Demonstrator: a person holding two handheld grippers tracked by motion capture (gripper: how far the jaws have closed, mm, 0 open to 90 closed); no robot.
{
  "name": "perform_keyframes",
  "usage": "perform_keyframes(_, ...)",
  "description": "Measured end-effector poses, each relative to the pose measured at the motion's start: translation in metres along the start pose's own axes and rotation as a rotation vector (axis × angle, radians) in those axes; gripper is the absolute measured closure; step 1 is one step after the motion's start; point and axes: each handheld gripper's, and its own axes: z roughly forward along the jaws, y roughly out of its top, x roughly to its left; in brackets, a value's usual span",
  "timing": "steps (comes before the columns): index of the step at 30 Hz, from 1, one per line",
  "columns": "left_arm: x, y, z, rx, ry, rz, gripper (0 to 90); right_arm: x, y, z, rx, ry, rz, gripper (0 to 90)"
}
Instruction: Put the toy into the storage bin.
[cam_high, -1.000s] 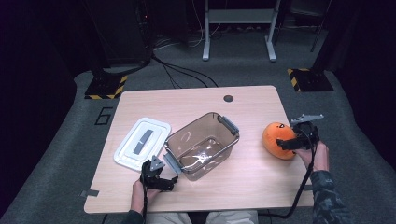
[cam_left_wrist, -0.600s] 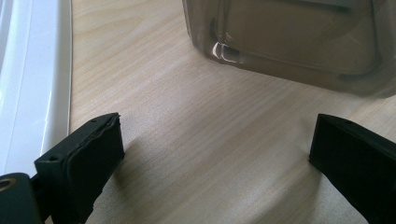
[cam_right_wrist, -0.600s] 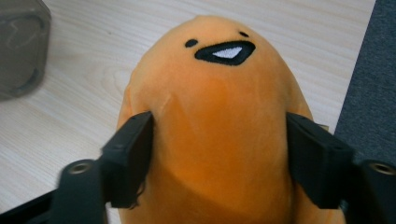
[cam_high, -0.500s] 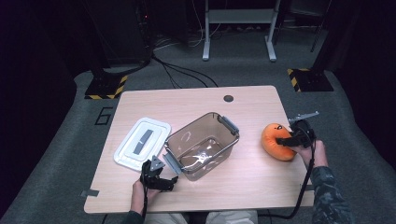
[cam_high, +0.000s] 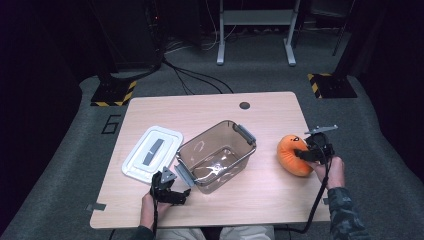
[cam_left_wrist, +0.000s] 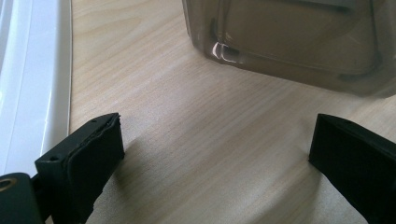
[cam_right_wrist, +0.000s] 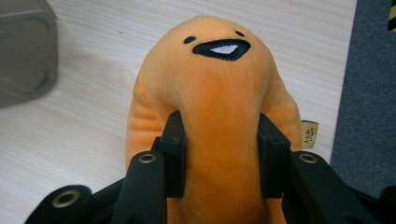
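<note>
1. Pale wood desk (cam_high: 220, 120) carries everything; work looks like packing the toy into the tub.
2. Clear plastic tub (cam_high: 216, 155) sits mid-desk, nearer the front edge, turned at an angle, open on top w/ nothing inside, so it looks ready to be filled.
3. White lid (cam_high: 152, 152) lies flat, off the tub, toward the desk's left edge, prob. parked to keep the opening free.
4. Orange plush toy (cam_high: 291, 155) rests by the right edge, apart from the tub. Right gripper (cam_right_wrist: 219, 140) has just been closing & now pinches the soft body between both pads, denting it.
5. Left gripper (cam_left_wrist: 215, 149) is spread wide over bare wood at the front edge, betw. lid & tub, gripping nothing.
</note>
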Motion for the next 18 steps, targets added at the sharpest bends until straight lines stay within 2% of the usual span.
perform_keyframes(2,0.000,0.000,0.000,-0.004,-0.004,-0.002,3.0,0.007,0.000,-0.002,0.001,-0.002,0.009,62.1)
perform_keyframes(3,0.000,0.000,0.000,-0.004,-0.003,-0.002,3.1,0.011,0.000,-0.004,0.003,0.002,0.031,61.9)
perform_keyframes(6,0.000,0.000,0.000,-0.005,-0.002,-0.003,3.1,0.020,0.000,-0.006,-0.002,0.022,0.056,61.1)
perform_keyframes(9,0.000,0.000,0.000,0.000,0.000,0.000,3.2,0.030,0.001,-0.004,0.004,0.021,0.040,60.1)
perform_keyframes(15,0.001,0.000,0.000,0.000,0.002,0.003,3.2,0.045,0.000,0.004,0.021,-0.003,-0.074,55.6)
perform_keyframes(18,0.001,0.000,0.000,0.000,0.002,0.003,3.2,0.047,0.002,0.007,0.045,-0.018,-0.156,48.0)
